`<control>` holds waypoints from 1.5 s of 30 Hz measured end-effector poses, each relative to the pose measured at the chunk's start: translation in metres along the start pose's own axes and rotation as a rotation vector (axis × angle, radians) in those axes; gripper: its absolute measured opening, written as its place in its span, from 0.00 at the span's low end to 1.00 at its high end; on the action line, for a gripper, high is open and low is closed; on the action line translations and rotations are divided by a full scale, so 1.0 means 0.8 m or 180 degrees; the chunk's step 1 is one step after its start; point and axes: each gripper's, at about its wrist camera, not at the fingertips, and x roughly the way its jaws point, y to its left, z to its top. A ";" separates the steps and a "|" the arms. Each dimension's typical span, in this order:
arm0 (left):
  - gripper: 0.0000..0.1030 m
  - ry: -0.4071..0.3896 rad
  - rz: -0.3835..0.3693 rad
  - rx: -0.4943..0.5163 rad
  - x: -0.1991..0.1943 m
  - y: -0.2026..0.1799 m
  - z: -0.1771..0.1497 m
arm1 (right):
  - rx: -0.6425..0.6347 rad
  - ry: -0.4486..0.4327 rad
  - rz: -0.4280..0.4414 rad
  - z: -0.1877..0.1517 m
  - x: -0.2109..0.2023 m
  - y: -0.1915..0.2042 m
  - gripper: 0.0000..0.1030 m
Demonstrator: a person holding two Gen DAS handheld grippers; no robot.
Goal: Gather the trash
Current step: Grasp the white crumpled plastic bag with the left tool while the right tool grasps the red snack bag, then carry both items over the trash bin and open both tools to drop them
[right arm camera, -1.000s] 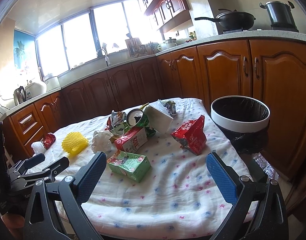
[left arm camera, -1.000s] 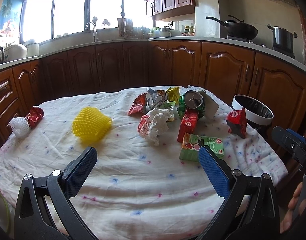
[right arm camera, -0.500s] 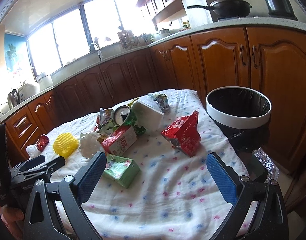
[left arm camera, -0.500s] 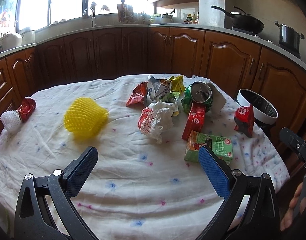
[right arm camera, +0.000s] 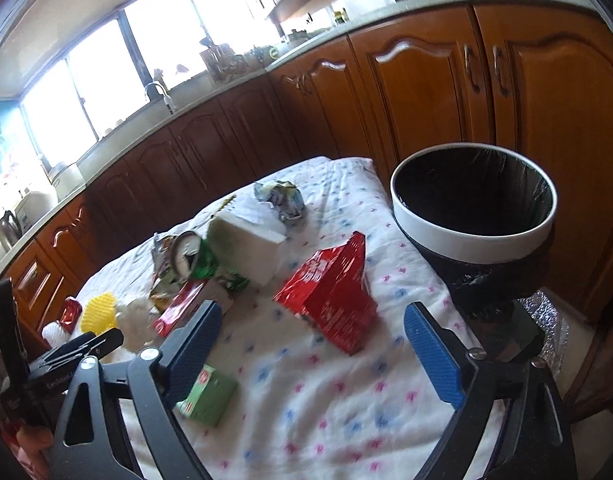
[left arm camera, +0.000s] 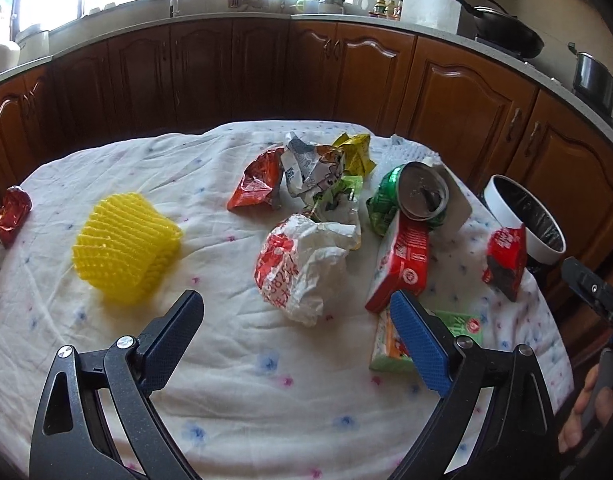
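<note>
Left gripper (left arm camera: 294, 312), jaws spread wide and holding nothing, above the near part of a table covered by a white flower-print cloth (left arm camera: 226, 380). A crumpled white-and-red bag (left arm camera: 302, 268) lies just beyond the gap between its fingers; a yellow foam net (left arm camera: 124, 242) lies to the left, a red carton (left arm camera: 402, 264) to the right with a green can (left arm camera: 410, 200) resting against its far end, and a green carton (left arm camera: 390, 344) sits partly behind the right finger. Right gripper (right arm camera: 308, 328), jaws likewise spread and empty, faces a red foil bag (right arm camera: 332, 292) lying just beyond its fingers. A black-lined bin with a white rim (right arm camera: 472, 244) stands beside the table's right edge, apparently empty, though its dark interior is hard to read. Further wrappers (left arm camera: 314, 168) cluster at the table's centre.
</note>
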 end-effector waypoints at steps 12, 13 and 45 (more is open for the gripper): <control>0.31 0.0286 -0.0166 -0.0086 0.045 0.006 0.014 | 0.0169 0.0370 -0.0033 0.007 0.065 -0.028 0.35; 0.30 0.0277 -0.0181 -0.0083 0.045 0.007 0.013 | 0.0149 0.0357 -0.0028 0.006 0.062 -0.026 0.32; 0.18 -0.0039 -0.1084 0.0592 -0.008 -0.173 0.077 | 0.0286 -0.0235 -0.0195 0.062 -0.043 -0.121 0.25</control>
